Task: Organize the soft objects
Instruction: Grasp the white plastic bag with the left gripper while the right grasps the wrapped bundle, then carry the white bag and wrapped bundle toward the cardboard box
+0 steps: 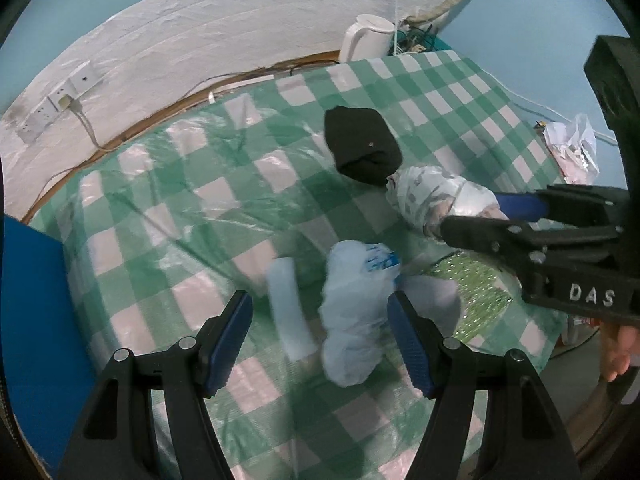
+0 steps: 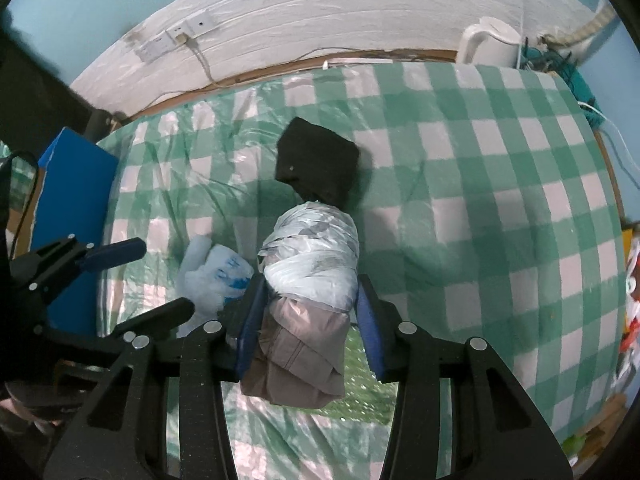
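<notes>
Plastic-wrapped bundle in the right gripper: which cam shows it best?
Right wrist view: the plastic-wrapped bundle sits centred between the right gripper pads, its brown end near the lens. Left wrist view shows it side-on, partly hidden by a finger.

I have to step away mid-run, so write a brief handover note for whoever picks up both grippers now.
Right gripper: shut on the plastic-wrapped bundle, its far end by the black folded cloth.
Left gripper: open, jaws either side of the pale plastic bag; contact unclear.
A white roll lies beside the bag.
Done: bundle gripped.
Left: place the bundle, then bag and roll.
</notes>
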### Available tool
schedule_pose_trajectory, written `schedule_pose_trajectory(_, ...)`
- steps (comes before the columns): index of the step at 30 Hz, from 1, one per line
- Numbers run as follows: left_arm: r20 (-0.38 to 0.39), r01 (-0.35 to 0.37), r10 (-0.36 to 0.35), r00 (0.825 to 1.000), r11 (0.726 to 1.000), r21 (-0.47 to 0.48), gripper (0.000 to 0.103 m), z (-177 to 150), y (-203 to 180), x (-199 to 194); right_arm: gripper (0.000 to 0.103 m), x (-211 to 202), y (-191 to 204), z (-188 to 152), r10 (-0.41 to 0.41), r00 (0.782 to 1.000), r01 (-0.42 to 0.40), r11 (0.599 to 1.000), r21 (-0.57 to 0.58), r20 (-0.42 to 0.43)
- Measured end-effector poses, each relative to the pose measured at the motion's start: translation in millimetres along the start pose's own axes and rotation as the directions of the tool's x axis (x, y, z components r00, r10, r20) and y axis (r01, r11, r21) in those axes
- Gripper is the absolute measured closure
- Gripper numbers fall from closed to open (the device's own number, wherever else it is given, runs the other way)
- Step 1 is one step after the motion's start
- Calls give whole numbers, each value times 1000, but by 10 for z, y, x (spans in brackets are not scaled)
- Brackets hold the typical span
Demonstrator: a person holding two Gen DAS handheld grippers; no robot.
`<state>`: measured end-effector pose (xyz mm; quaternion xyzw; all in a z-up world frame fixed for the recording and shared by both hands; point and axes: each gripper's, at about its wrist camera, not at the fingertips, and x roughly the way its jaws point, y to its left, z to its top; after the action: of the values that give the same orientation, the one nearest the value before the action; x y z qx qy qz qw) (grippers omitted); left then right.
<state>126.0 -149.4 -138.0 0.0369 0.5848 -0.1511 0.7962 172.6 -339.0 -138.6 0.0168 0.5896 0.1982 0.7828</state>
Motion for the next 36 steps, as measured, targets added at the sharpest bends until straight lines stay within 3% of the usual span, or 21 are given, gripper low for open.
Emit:
schedule_pose_trajectory(14,-80,-23,28,996,998,57,32,15,-284,339,60,-87,-214,-120,15,1000,-15,1000,27,0)
schedule_pose_trajectory(15,-80,-22,26,996,998,54,38,12,-285,347,60,-93,-221,-124,15,1000,-15,1000,27,-1)
schedule_pose_trajectory(16,-80,-16,20,997,999,48,53,7,-277,353,60,-97,-221,-124,16,1000,-16,1000,26,-1)
schedule_pose_trajectory(19,-96,-7,11,995,999,48,59,-2,-259,366,60,-115,-221,-123,15,1000,-15,1000,25,-4)
schedule_pose_trajectory(36,15,-5,4,1000,998,58,62,-63,-201,-115,60,-274,-22,-126,21,1000,-21,1000,-20,19)
